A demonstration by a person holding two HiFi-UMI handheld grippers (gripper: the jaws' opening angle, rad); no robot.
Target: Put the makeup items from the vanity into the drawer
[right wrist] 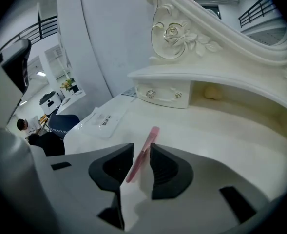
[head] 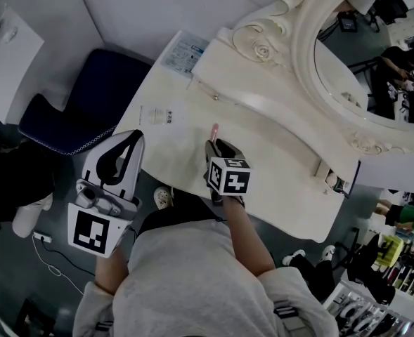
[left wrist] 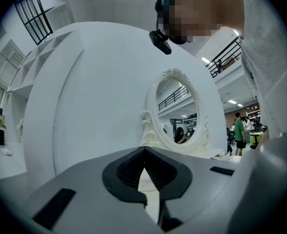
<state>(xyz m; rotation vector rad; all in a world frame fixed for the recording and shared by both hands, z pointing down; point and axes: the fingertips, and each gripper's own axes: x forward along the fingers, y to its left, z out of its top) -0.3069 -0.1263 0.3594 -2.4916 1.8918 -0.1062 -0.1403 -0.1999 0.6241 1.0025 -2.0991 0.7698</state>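
A slim pink makeup stick (right wrist: pixel 149 139) stands slanted between the pads of my right gripper (right wrist: pixel 141 161), which is shut on it. In the head view its pink tip (head: pixel 214 128) pokes out ahead of that gripper (head: pixel 214 146), over the middle of the white vanity top (head: pixel 277 167). A small drawer with two knobs (right wrist: pixel 163 94) sits closed under the mirror shelf, farther back. My left gripper (head: pixel 131 141) hangs off the vanity's left edge, shut and empty; in its own view the jaw tips (left wrist: pixel 144 154) meet, pointing toward the oval mirror.
A printed paper sheet (head: pixel 157 114) lies on the vanity's left part, with a booklet (head: pixel 185 53) behind it. The ornate mirror (head: pixel 361 62) rises at the back. A dark blue chair (head: pixel 87 104) stands left of the vanity. An open cubby (right wrist: pixel 216 94) lies beside the drawer.
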